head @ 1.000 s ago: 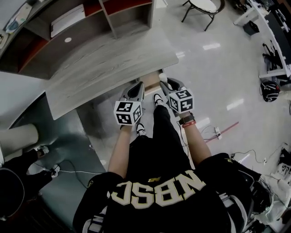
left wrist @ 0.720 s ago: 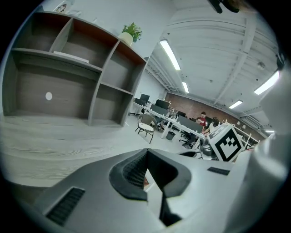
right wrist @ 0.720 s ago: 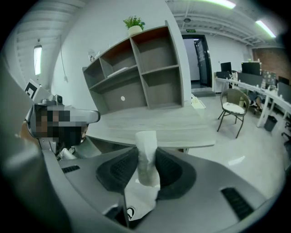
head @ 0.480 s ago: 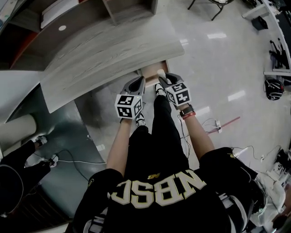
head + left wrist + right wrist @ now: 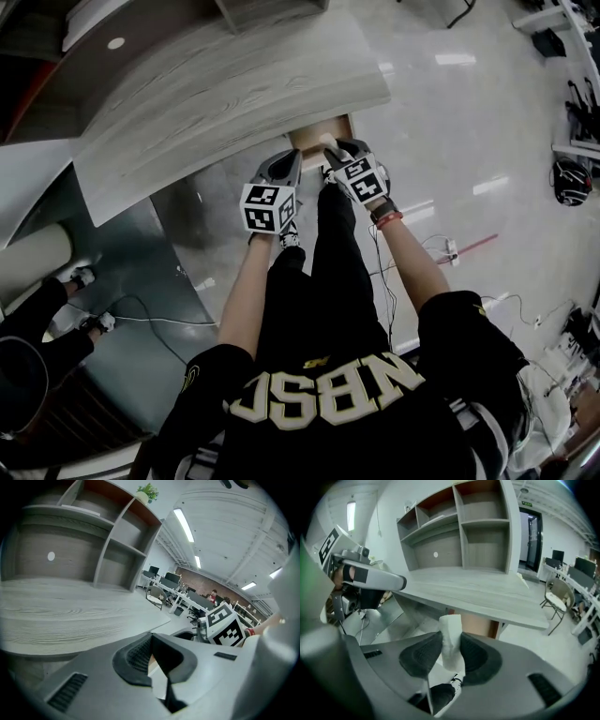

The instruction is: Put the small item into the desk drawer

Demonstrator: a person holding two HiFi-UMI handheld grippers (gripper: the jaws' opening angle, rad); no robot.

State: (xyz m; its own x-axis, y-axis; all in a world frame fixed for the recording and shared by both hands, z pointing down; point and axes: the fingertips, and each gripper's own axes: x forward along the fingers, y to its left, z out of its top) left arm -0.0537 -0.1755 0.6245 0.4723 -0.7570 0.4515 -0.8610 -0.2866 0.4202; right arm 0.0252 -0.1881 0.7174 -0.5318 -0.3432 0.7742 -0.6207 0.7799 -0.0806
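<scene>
**Lighting and Image Quality**

Illumination is bright and diffuse. The source is ceiling strip lights (image 5: 183, 524), at upper centre of the left gripper view. In the head view, the glossy floor (image 5: 469, 122) shows white glare patches at upper right, and the desk (image 5: 225, 94) casts a soft shadow below its edge. Both gripper views have strong fisheye curvature, black corners and an out-of-focus near foreground. The white item (image 5: 451, 634) is bright and fairly sharp.

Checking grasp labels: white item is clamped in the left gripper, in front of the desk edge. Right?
No. The white item is clamped in the right gripper, not the left gripper; the right gripper view shows it, in front of the desk edge.
</scene>
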